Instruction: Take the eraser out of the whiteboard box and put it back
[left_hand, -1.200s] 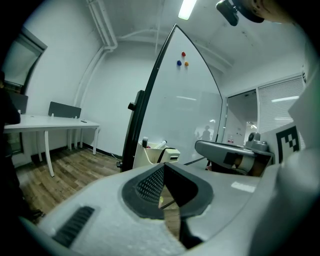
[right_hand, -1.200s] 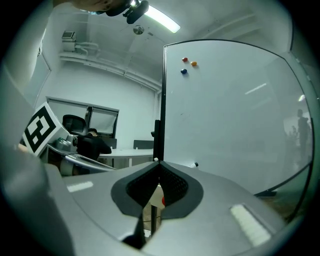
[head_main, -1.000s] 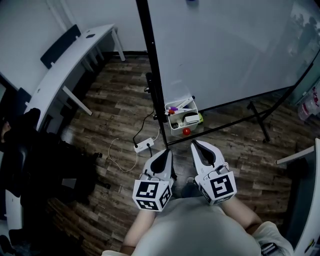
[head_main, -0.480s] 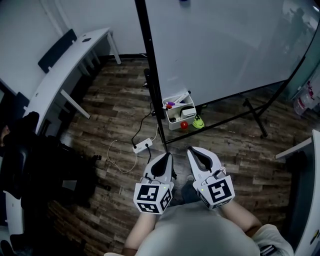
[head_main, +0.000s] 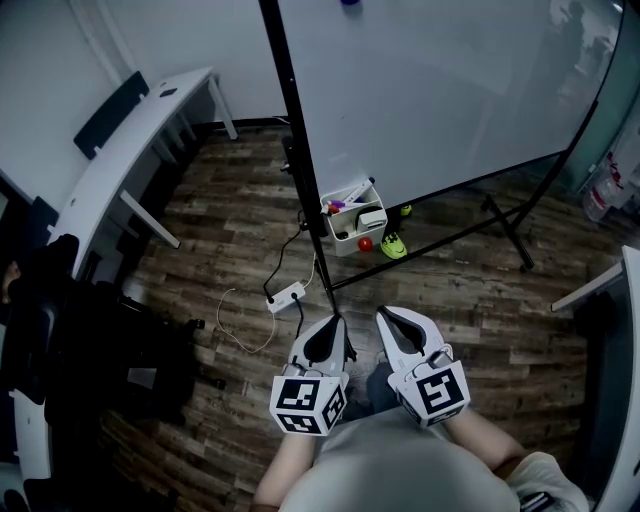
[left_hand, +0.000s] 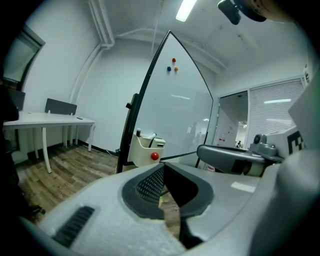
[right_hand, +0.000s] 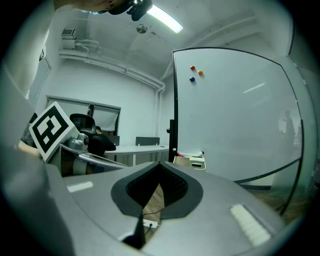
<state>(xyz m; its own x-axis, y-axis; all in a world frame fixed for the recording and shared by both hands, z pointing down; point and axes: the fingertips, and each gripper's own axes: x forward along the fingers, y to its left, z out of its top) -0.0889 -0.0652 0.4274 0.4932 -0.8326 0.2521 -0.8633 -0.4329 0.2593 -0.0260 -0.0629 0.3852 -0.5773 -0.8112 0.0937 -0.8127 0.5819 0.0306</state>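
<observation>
The white whiteboard box (head_main: 350, 232) hangs on the black frame of the whiteboard (head_main: 440, 90), low near the floor. The pale eraser (head_main: 372, 219) lies in its top beside some markers, and a red round magnet (head_main: 366, 243) sits on its front. Both grippers are held close to my body, short of the box and pointing toward it. My left gripper (head_main: 327, 325) is shut with nothing in it, and so is my right gripper (head_main: 390, 314). The left gripper view shows the left gripper (left_hand: 164, 167), the box (left_hand: 142, 151) and the eraser (left_hand: 159, 143) ahead. In the right gripper view the right gripper (right_hand: 160, 171) faces the box (right_hand: 186, 162).
A white desk (head_main: 130, 140) and a dark chair (head_main: 45, 300) stand at the left. A power strip (head_main: 285, 294) with a cable lies on the wood floor. The whiteboard's stand leg (head_main: 505, 228) crosses the floor at right, with a green object (head_main: 393, 246) beside the box.
Both grippers have drawn back from the whiteboard box toward my body, so the gap to the box is wider. Both stay shut and empty.
</observation>
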